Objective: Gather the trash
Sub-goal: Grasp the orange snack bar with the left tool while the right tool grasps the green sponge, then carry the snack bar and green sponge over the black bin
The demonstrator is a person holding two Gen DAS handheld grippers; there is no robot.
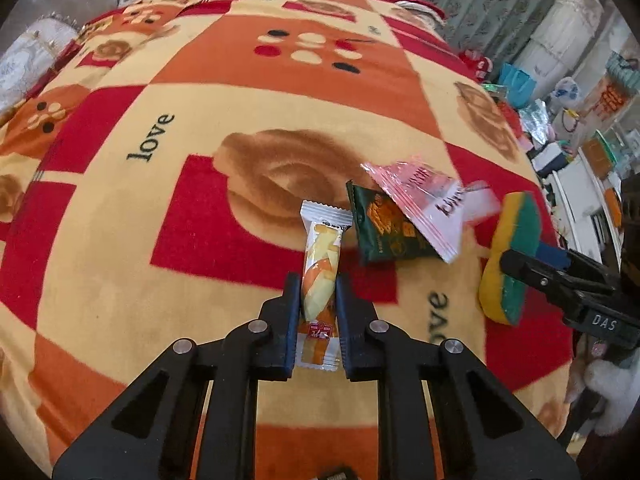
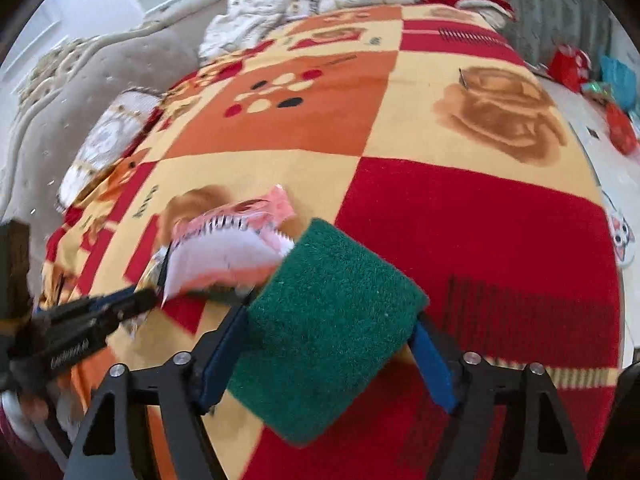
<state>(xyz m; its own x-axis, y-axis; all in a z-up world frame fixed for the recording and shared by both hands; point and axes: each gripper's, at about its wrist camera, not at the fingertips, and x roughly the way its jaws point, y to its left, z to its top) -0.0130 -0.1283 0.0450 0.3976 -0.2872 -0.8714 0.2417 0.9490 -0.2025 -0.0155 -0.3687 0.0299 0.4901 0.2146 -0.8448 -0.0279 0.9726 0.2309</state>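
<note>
as gripped, snack wrapper (image 1: 319, 270) lengthwise w/ fingers

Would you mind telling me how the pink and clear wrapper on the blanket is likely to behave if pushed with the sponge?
The pink wrapper looks thin and flat, so it is probably light and would slide or crumple. It overlaps the dark green packet, so a push may drag that along. The sponge looks soft and may ride over it.

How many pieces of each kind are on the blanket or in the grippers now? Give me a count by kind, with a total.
Snack wrappers: 3 (orange-and-white, dark green, pink-and-white)
Sponges: 1 (yellow-and-green)
Total: 4
</note>
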